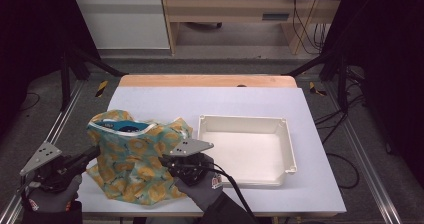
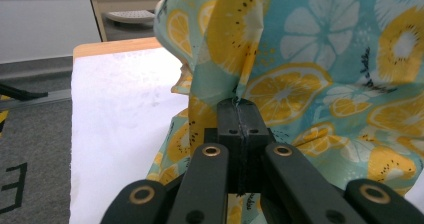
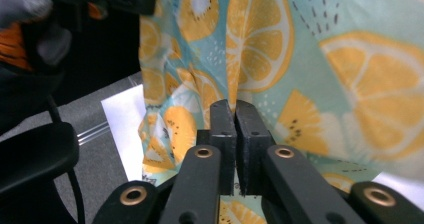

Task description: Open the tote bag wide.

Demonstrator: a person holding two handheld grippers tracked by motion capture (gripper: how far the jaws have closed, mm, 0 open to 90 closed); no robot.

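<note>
I have both grippers (image 1: 92,154) (image 1: 162,160) pinched on the cloth (image 1: 132,156) left of the tray (image 1: 289,149); next, lift it across.

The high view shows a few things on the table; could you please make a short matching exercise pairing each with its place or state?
Things:
1. fruit-print cloth
2. white tray
3. left gripper
4. table

Places or states:
A. empty, right of the cloth
B. covered in white, wooden far edge
C. bunched up, lifted between both grippers
D. jaws pinched on the cloth's edge

Pairs: 1-C, 2-A, 3-D, 4-B
</note>
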